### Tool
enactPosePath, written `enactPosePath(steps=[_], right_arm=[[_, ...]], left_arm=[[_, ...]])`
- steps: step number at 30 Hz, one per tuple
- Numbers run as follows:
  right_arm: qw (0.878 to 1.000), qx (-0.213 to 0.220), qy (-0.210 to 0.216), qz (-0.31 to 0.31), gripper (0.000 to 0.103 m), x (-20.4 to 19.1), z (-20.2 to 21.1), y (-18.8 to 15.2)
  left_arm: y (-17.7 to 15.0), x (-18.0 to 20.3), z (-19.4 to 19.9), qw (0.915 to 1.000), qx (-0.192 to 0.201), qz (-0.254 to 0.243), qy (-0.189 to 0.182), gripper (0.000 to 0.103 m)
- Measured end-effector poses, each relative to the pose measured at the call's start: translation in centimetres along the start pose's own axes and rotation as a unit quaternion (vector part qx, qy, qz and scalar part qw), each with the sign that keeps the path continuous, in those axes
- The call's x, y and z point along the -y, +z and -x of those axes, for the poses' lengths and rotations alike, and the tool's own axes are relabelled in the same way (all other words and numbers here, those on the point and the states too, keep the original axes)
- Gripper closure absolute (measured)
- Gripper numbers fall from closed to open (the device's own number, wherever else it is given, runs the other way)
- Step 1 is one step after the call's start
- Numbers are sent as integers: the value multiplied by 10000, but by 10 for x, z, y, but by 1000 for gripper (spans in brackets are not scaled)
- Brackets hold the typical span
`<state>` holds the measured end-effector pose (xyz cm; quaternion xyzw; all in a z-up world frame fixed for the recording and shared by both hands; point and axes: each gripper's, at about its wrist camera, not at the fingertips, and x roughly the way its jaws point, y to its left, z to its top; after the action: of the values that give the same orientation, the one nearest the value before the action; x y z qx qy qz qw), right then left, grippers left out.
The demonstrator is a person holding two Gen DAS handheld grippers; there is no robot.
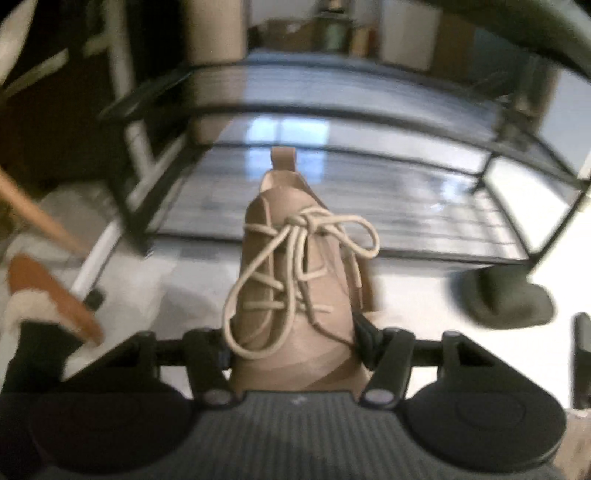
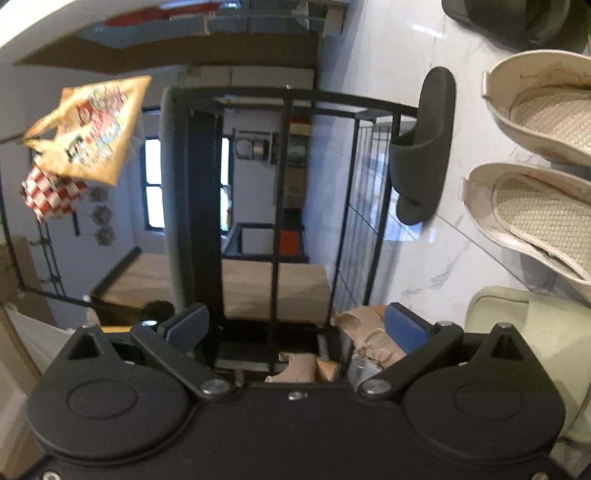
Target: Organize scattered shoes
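My left gripper (image 1: 297,350) is shut on a tan lace-up shoe (image 1: 299,280), gripped at its toe with the heel tab pointing toward a black wire shoe rack (image 1: 332,206) just ahead. The shoe hangs above the white floor in front of the rack's lowest shelf. My right gripper (image 2: 295,325) is open and empty, its view rolled sideways; the tan shoe (image 2: 373,343) shows near its right finger. The rack (image 2: 288,177) stands ahead of it.
A dark slipper (image 1: 506,299) lies right of the rack front, also seen in the right view (image 2: 421,147). A brown fur-lined shoe (image 1: 48,295) lies at left. Two beige woven slip-ons (image 2: 543,162), a cream shoe (image 2: 535,332) and another dark slipper (image 2: 517,18) lie on the floor.
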<state>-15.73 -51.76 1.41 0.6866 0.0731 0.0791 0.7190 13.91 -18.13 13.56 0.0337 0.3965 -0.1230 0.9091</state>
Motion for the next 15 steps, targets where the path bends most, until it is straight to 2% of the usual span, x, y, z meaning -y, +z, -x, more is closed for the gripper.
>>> enactPosePath(steps=[3,6,8,12,15], right_arm=[[9996,119,226,-143,0,2,8,5],[9991,147,347,-200,0,1,13,7],[9985,157,467,-252,0,2,17,9],[9971,211,599,-428,0,8,25,13],[9955,253,735,-550,0,10,27,18]], left_arm=[[-1,52,1,9991,-63,-189,-361,45],[-10,92,-19,9982,-231,-242,-500,45],[-23,127,-46,9976,-402,-251,-505,45],[-47,170,-93,9975,-522,-429,-201,45],[-62,186,-129,9971,-658,-384,16,44]])
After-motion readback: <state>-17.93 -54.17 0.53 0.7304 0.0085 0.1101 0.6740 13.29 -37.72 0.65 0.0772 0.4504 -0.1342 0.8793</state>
